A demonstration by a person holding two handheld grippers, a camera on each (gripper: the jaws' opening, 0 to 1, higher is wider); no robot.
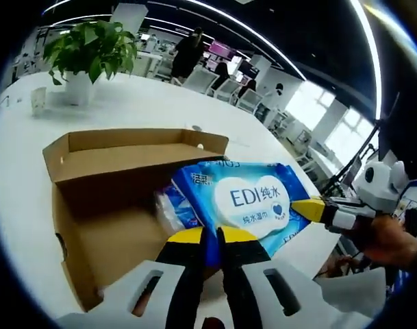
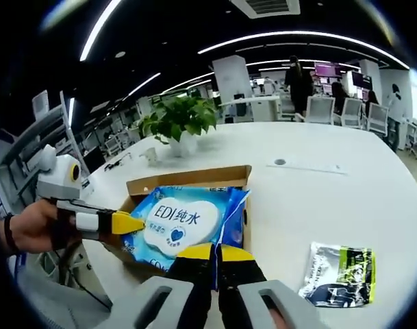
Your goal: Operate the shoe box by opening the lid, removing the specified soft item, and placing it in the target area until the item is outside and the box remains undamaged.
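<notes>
Left gripper (image 1: 218,236) has its yellow-tipped jaws clamped on the near edge of the blue wet wipes pack (image 1: 246,199), so it's got a proper grip. In the left gripper view, going left to right: a potted plant (image 1: 88,55) sits far back on the white table (image 1: 146,103), then the open cardboard shoe box (image 1: 112,199) with its lid flap folded back, then the wipes pack held tilted over the box's right edge, mostly above the opening. On the far right the right gripper (image 1: 311,209) comes in, its yellow tip touching the pack's other edge.

Right gripper view, same order: a hand (image 2: 30,226) holding the left gripper, its tip against the pack's left side, then the box and pack in the middle with the right gripper's jaws (image 2: 215,257) pinched on the pack's near edge. Off to the right, a silver and green pouch (image 2: 338,274) lies flat on the table, well apart from the box.
</notes>
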